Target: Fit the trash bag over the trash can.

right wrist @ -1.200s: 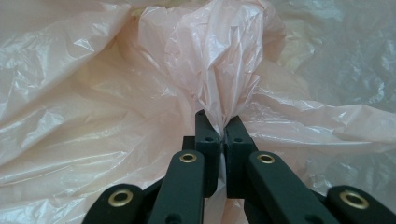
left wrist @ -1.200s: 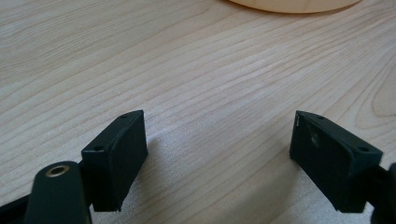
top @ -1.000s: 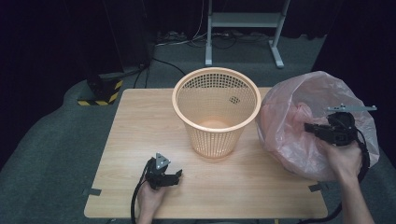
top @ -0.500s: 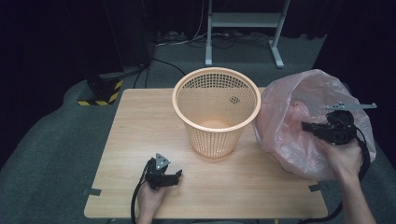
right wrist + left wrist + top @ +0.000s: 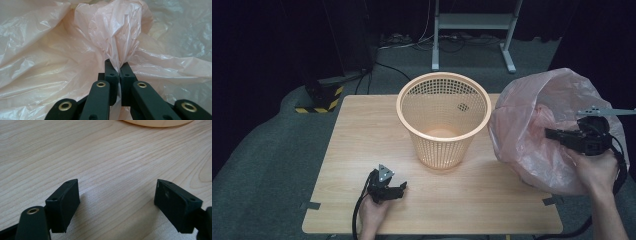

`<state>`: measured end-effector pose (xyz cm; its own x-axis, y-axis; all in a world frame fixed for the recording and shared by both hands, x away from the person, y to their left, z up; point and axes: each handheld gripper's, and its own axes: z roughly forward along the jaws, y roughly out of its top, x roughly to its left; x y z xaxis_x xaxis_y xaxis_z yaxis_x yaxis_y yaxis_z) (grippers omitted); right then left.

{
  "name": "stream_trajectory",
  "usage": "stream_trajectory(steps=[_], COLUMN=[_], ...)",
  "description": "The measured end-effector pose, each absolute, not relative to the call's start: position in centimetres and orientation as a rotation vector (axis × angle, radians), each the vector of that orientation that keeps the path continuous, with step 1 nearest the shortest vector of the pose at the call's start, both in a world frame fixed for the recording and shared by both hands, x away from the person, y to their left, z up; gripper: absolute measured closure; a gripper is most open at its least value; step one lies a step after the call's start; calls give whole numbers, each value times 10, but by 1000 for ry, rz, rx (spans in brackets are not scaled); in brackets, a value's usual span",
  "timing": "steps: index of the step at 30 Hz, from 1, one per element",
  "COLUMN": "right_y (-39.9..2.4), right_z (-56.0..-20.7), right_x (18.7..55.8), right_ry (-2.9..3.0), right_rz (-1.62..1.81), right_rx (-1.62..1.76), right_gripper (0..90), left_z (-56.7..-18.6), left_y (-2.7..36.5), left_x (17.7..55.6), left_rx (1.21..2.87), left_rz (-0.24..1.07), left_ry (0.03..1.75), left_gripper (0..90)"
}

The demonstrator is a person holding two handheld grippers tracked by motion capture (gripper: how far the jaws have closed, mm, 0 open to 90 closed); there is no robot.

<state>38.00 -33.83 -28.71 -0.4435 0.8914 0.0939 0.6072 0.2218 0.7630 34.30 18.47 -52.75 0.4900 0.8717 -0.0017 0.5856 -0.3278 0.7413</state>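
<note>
**A:** Start nearest the person. What is the left gripper (image 5: 399,188) doing?

**B:** It lies low on the wooden table (image 5: 362,130) with its jaws spread wide and nothing between them. In the left gripper view, bare pale woodgrain runs under and ahead of the black, blocky pads (image 5: 63,203). The foot of the basket sits well ahead of them.

**A:** And the right gripper (image 5: 119,65)?

**B:** Its jaws are pinched together on a gathered fold of the pink plastic bag (image 5: 537,125). In the right gripper view the film bunches upward just beyond the tips, thin, crinkled and glossy, with more loose folds behind and to both sides. The bag billows around the gripper at the table's right edge.

**A:** What could go wrong from there?

**B:** I judge the film slippery and weak: a sharp pull could slide the fold out of the jaws or tear it. The bag is limp, so its mouth may collapse instead of opening. It also hangs partly past the table edge, so if released it could slip off.

**A:** Farther out?

**B:** Left of the right gripper stands the orange plastic wastebasket (image 5: 443,120), round, tapered, with stiff lattice walls, upright and empty. The bag bulges close beside its rim. I reckon it is light, so a dragged bag could tip or shove it.
</note>
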Motion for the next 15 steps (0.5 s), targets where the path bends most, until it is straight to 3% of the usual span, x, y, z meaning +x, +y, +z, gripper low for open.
stream_trajectory(steps=[15], right_y=[-326], right_z=[-259], right_x=[381], right_ry=[2150], right_rz=[1118], right_rx=[1329], right_gripper=[876], left_z=[-527], left_y=[185], left_x=[343], left_rx=[2041], left_rz=[528], left_ry=[1199], left_gripper=[207])
